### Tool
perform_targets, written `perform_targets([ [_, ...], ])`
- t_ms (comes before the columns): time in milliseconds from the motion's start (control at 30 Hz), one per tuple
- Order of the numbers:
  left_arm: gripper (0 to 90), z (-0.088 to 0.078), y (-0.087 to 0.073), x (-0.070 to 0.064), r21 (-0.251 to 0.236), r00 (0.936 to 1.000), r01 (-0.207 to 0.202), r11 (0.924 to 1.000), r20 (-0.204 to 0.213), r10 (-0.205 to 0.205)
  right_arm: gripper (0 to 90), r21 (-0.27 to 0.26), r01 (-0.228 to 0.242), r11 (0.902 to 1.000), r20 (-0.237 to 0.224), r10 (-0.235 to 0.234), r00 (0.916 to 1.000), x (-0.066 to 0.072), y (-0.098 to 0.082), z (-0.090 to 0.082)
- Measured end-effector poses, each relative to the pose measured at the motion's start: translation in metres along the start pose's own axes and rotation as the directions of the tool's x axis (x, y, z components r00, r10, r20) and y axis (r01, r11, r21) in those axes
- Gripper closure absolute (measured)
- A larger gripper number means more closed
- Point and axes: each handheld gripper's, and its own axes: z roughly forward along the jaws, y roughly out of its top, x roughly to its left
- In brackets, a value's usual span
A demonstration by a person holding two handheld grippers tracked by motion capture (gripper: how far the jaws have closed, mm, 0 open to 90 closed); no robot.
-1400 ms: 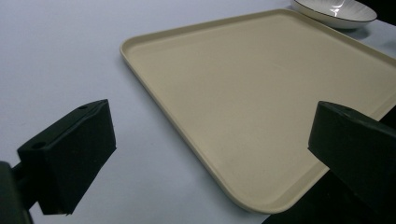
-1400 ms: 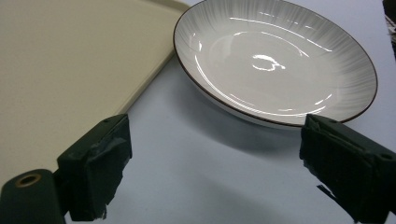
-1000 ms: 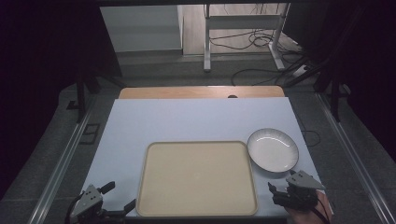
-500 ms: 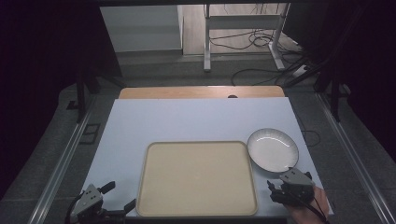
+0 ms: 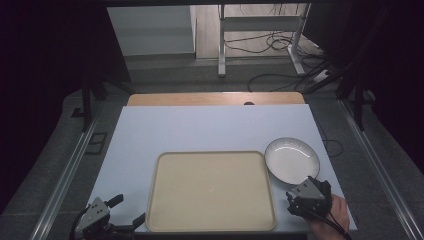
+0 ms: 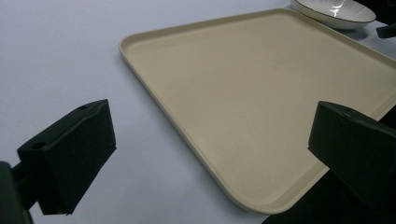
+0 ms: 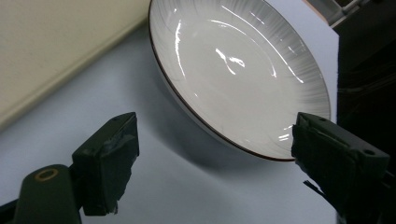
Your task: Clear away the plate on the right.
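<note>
From the high view, the white plate (image 5: 292, 160) sits on the counter (image 5: 210, 127) just beside the beige tray's (image 5: 210, 192) far right corner, with the right claw (image 5: 301, 196) just short of its near rim. The left claw (image 5: 116, 216) waits by the tray's near left corner.

In the left gripper view, that claw's jaws stand spread, gripping nothing.

In the right gripper view, the jaws are spread before the plate's rim, not touching. Grasping and moving the plate seem yet to come.

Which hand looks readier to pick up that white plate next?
Right, I'd say. The right gripper sits just in front of the white plate with its jaws open toward the near rim. The left gripper waits at the far corner of the beige tray, which lies between it and the plate.
</note>
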Motion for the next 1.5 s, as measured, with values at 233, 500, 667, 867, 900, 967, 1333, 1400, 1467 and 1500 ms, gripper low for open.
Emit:
perform_targets([
  [233,0.4,0.0,0.0,0.0,0.0,1.0,0.005,1.0,0.001,-0.005,17.8,0.016,0.088,0.996,0.055,-0.089,0.9945,0.002,0.0,0.002],
  [500,0.4,0.0,0.0,0.001,0.0,1.0,0.007,1.0,0.002,-0.007,21.5,0.066,0.251,0.9658,0.116,-0.257,0.9594,0.012,0.003,0.008],
  [667,0.4,0.001,0.0,0.001,0.002,1.0,0.007,1.0,0.004,-0.007,24.1,0.103,0.355,0.9294,0.142,-0.367,0.9196,0.019,0.004,0.013],
  [867,0.4,0.001,0.0,0.001,0.003,0.9999,0.009,1.0,0.005,-0.009,28.4,0.13,0.435,0.8908,0.169,-0.452,0.8756,0.025,0.006,0.017],
  [900,0.4,0.001,0.0,0.001,0.003,0.9999,0.009,1.0,0.006,-0.009,29.2,0.133,0.446,0.8851,0.172,-0.464,0.869,0.025,0.006,0.018],
  [967,0.4,0.001,0.0,0.001,0.004,0.9999,0.008,1.0,0.006,-0.008,31.1,0.141,0.464,0.8748,0.178,-0.483,0.8573,0.028,0.007,0.019],
  [1333,0.5,0.002,0.001,0.001,0.008,0.9999,0.005,1.0,0.014,-0.005,44.6,0.175,0.567,0.8048,0.211,-0.593,0.7768,0.035,0.007,0.028],
  [1400,0.5,0.002,0.001,0.001,0.008,0.9999,0.006,0.9999,0.014,-0.006,49.5,0.184,0.591,0.7856,0.206,-0.618,0.7583,0.038,0.007,0.031],
  [1467,0.5,0.002,0.001,0.001,0.009,0.9999,0.006,0.9999,0.015,-0.006,52.1,0.19,0.61,0.7695,0.205,-0.638,0.7419,0.039,0.007,0.033],
  [1500,0.5,0.002,0.001,0.001,0.009,0.9999,0.006,0.9999,0.016,-0.006,52.1,0.19,0.61,0.7695,0.205,-0.638,0.7419,0.039,0.007,0.033],
])
